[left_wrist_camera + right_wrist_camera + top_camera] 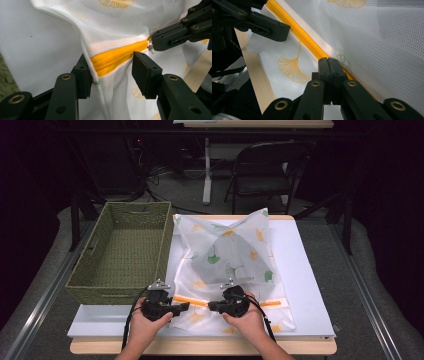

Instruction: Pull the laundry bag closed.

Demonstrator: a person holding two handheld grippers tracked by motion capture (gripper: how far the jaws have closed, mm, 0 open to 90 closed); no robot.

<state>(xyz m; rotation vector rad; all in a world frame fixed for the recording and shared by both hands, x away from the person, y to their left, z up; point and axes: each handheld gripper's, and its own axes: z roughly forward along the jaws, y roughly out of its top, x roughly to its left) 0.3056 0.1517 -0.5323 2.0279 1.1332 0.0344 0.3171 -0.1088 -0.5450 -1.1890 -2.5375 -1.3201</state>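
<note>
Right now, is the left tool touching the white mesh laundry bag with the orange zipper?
Touching. In the left gripper view, the left tool straddles a bunched fold of the white mesh laundry bag at its orange zipper; the left jaw presses against the mesh.

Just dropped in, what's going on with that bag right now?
A person is working the orange zipper of a white mesh bag on the table. The left gripper has open jaws on either side of the fabric at the zipper's end. The right gripper is shut at the zipper, apparently on its pull. A wicker basket sits to the left.
</note>
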